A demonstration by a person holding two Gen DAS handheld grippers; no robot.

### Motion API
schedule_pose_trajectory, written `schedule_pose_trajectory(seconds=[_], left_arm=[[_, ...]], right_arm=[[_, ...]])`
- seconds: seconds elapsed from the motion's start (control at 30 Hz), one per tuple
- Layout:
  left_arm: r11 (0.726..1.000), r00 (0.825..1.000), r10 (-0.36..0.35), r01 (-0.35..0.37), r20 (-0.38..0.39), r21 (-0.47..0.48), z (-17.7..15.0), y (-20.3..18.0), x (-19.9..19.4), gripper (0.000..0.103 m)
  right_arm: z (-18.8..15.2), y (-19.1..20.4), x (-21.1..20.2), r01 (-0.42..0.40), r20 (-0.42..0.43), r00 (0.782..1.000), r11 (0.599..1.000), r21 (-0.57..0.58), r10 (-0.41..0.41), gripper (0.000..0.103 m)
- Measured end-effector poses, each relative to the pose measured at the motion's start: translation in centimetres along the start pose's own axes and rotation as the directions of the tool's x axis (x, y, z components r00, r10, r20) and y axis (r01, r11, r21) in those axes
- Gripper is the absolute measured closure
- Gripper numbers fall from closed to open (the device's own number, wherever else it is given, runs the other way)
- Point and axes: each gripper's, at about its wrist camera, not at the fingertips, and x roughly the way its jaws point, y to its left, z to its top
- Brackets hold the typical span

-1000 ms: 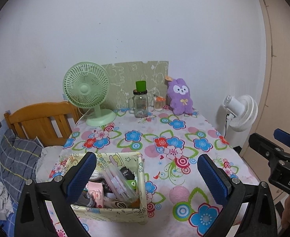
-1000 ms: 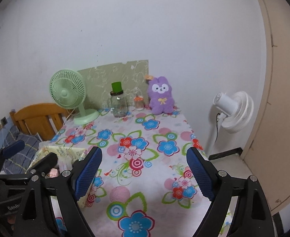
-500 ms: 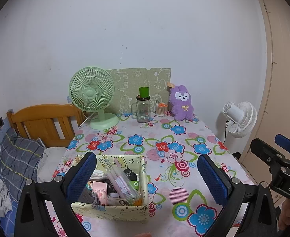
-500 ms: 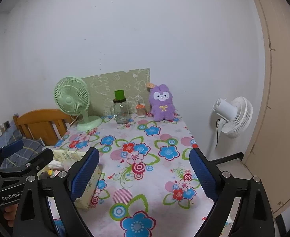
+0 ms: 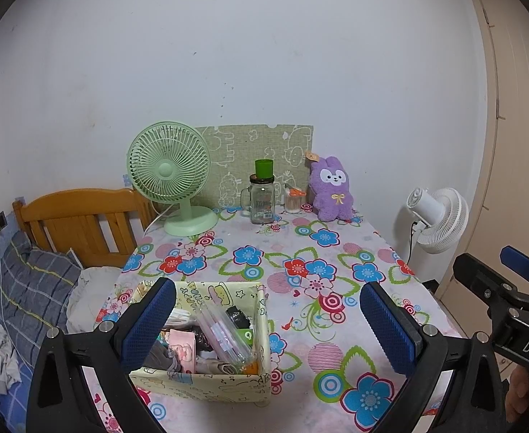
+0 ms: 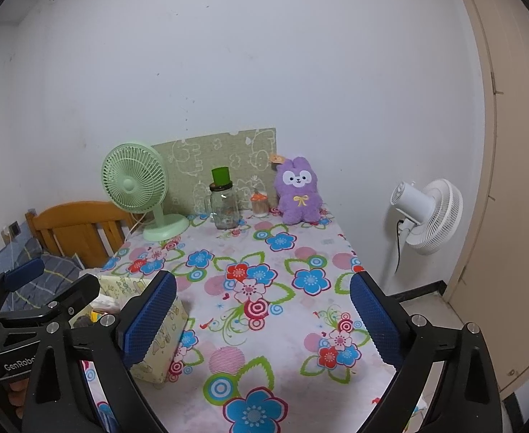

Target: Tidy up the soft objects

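A purple plush rabbit (image 5: pixel 331 189) sits upright at the far edge of the flowered table (image 5: pixel 300 288), against the wall; it also shows in the right wrist view (image 6: pixel 299 191). A pale yellow fabric box (image 5: pixel 206 382) stands near the front left, filled with small items; its corner shows in the right wrist view (image 6: pixel 163 346). My left gripper (image 5: pixel 268 328) is open and empty, held above the box and the table's front. My right gripper (image 6: pixel 262 319) is open and empty over the table's front, far from the rabbit.
A green desk fan (image 5: pixel 172 176), a glass jar with a green cup (image 5: pixel 262 195), a small orange-lidded jar (image 5: pixel 294 200) and a green panel (image 5: pixel 257 158) line the back. A wooden headboard (image 5: pixel 76 223) and pillows (image 5: pixel 37 288) are left. A white fan (image 5: pixel 441 216) stands right.
Both grippers have drawn back and risen, so the table and the plush rabbit look farther away. Both stay open and empty.
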Motion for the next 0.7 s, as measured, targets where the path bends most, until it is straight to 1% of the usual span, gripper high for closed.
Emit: schedule_pose_trajectory(seconds=[0.7], left_arm=[[1.0, 1.0, -0.003, 0.003, -0.002, 0.0, -0.07, -0.26, -0.01, 0.0]], right_arm=[[-0.02, 0.03, 0.02, 0.0, 0.001, 1.0, 1.0, 0.0, 0.0, 0.003]])
